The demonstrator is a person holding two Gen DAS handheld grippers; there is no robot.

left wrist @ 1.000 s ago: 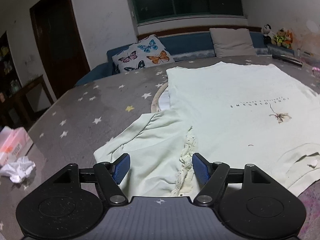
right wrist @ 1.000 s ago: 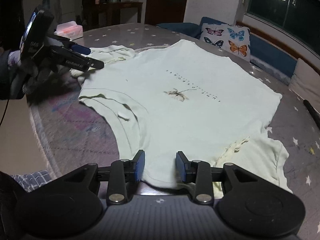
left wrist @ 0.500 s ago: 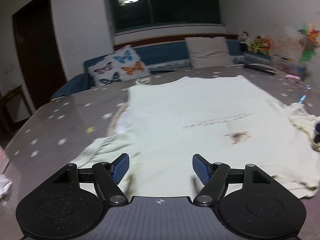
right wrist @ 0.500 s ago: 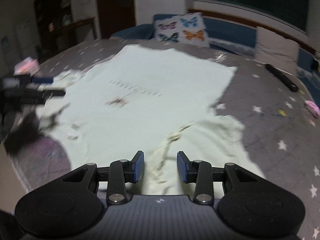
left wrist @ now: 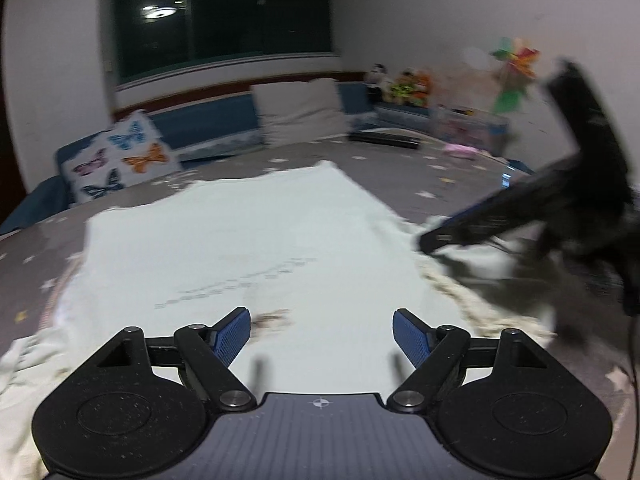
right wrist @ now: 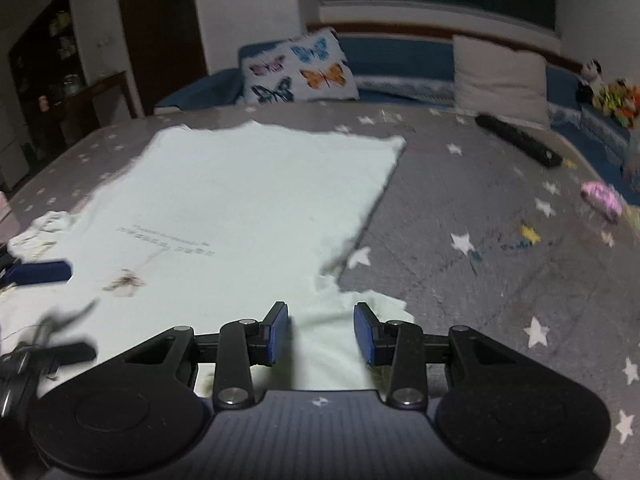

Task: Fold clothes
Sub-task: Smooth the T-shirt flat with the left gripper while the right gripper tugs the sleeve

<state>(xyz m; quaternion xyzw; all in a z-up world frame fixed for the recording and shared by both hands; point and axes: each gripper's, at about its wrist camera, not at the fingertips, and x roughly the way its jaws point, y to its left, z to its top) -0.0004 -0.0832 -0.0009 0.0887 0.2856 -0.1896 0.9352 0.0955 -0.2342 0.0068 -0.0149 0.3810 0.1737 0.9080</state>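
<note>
The pale green cotton T-shirt with a small printed line of text and a brownish motif (left wrist: 248, 248) lies spread flat, print up, on the grey star-patterned cloth covering the table (right wrist: 500, 240), its hem end toward the butterfly-print cushion (right wrist: 300, 68) on the blue bench beyond. A second ago each set of tongs hung over a sleeve at the shirt's outer edges; since then both have swung inward, so the views now look straight up the body of the shirt. The left gripper (left wrist: 322, 334) hovers above the shirt's near end with its blue pads wide apart and opening further, nothing between them but the cloth lying below. The right gripper (right wrist: 322, 332) sits over the shirt's right sleeve (right wrist: 360, 308), its pads part-way apart with the fabric seen between them; they do not appear to press on it, so it reads as open rather than gripping. The sleeves look roughly where they were, rumpled rather than laid over the body. Judging from this, no fold has been made yet, and both hands seem to be repositioning toward the collar end for a first grasp.
</note>
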